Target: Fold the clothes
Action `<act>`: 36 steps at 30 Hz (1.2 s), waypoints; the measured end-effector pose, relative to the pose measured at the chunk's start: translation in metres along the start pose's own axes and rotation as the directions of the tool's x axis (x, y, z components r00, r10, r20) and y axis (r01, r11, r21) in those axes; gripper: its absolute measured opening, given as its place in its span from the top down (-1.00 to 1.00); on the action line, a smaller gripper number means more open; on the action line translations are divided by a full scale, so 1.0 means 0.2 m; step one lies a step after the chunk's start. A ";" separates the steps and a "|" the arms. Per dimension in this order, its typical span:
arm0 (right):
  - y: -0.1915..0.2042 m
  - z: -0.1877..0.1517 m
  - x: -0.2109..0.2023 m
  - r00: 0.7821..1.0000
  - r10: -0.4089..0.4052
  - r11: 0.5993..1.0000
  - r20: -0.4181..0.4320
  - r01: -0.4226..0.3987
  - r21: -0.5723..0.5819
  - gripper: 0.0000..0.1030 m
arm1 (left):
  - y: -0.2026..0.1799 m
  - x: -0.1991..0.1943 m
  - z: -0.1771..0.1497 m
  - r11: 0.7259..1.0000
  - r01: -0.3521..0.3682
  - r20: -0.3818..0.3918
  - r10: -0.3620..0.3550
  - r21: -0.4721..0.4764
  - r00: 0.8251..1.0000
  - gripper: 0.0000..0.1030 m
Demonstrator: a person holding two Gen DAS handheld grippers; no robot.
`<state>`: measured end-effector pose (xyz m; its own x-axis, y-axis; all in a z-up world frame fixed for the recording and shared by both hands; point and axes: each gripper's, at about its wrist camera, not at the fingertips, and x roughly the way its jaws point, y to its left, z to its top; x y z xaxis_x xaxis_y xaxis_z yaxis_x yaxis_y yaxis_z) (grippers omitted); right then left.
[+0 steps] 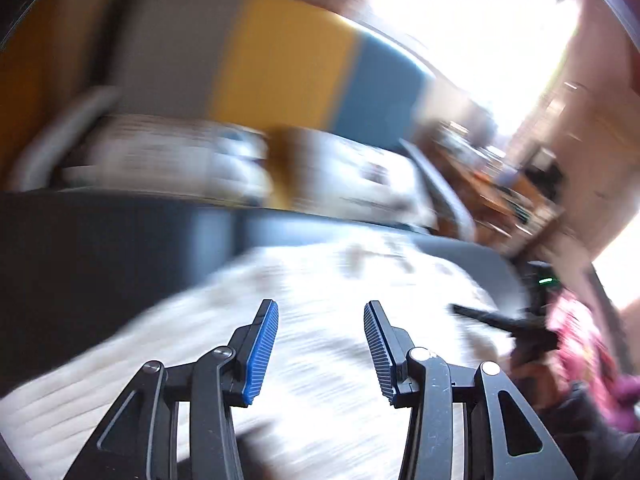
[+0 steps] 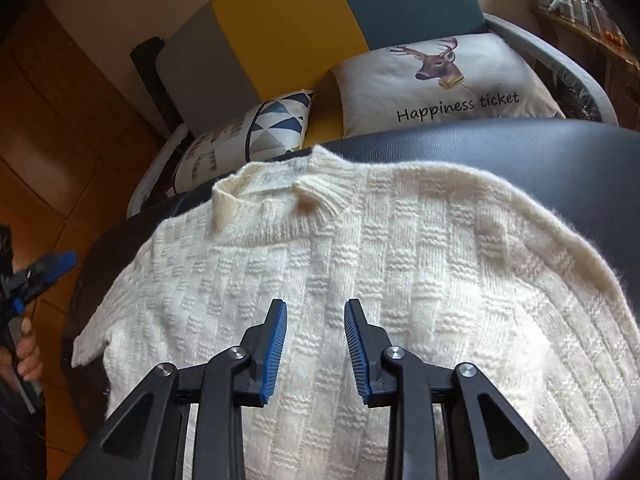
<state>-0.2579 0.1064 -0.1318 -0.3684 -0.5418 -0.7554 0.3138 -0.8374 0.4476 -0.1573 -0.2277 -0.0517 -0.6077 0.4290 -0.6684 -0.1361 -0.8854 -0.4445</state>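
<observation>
Cream sweater (image 2: 360,264) — deer cushion (image 2: 440,84), patterned cushion (image 2: 276,128)

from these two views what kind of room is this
Most likely a home living room: a sofa with grey, yellow and blue panels, two throw pillows, one a deer pillow, a wood floor, and a white knit sweater spread on a dark cushioned surface.

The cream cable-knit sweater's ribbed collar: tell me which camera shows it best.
The right wrist view. There the cream cable-knit sweater lies sharp on the black padded surface, its ribbed collar plainly visible. The left wrist view shows the sweater only as a motion-blurred pale mass; the collar cannot be made out.
</observation>
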 end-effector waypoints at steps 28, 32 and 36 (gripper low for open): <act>-0.10 -0.14 0.05 0.984 0.165 0.986 0.064 -0.163 -0.036 0.41 | -0.58 1.46 0.34 0.992 0.019 -0.283 0.018 0.126 0.959 0.95; -0.09 -0.14 0.06 0.986 0.156 0.987 0.066 -0.153 -0.041 0.41 | -0.59 1.42 0.33 0.993 0.028 -0.279 0.004 0.111 0.960 0.94; -0.11 -0.14 0.04 0.983 0.172 0.985 0.070 -0.171 -0.026 0.41 | -0.52 1.23 0.37 0.998 0.060 -0.217 -0.054 0.020 0.975 0.80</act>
<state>-0.2441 0.1220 -0.1617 -0.3693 -0.6817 -0.6316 0.3943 -0.7304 0.5577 -0.3505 -0.0433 -0.1243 -0.4150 0.5052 -0.7567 -0.1880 -0.8614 -0.4719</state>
